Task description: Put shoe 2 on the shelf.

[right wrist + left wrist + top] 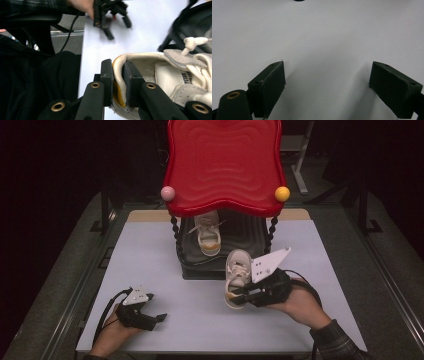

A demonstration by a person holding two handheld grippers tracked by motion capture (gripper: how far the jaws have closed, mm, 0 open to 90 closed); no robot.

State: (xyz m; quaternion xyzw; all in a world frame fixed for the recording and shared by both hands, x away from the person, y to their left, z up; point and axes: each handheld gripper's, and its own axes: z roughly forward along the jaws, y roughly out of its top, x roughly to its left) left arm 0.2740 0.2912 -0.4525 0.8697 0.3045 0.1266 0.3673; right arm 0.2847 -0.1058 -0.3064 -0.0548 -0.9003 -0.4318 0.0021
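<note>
A white shoe [236, 275] is held above the pale table [150, 260], just in front of the black lower shelf [240, 232] of a rack topped by a red tray [224, 165]. Its heel wall is clamped between the jaws of the right gripper [239, 296], one jaw inside the shoe and one outside. The grip itself is made plain in the right gripper view, where the cream heel collar and an orange heel patch are seen pinched between the black pads [107, 80], and the laces [197, 50] are seen to the right. A second white shoe [208, 234] is seen on the black shelf from the high view. The left gripper [159, 318] is seen near the table's front left, well apart from the held shoe. In the left gripper view its pads [272, 85] are shown spread wide over bare table, with nothing between them.
</note>
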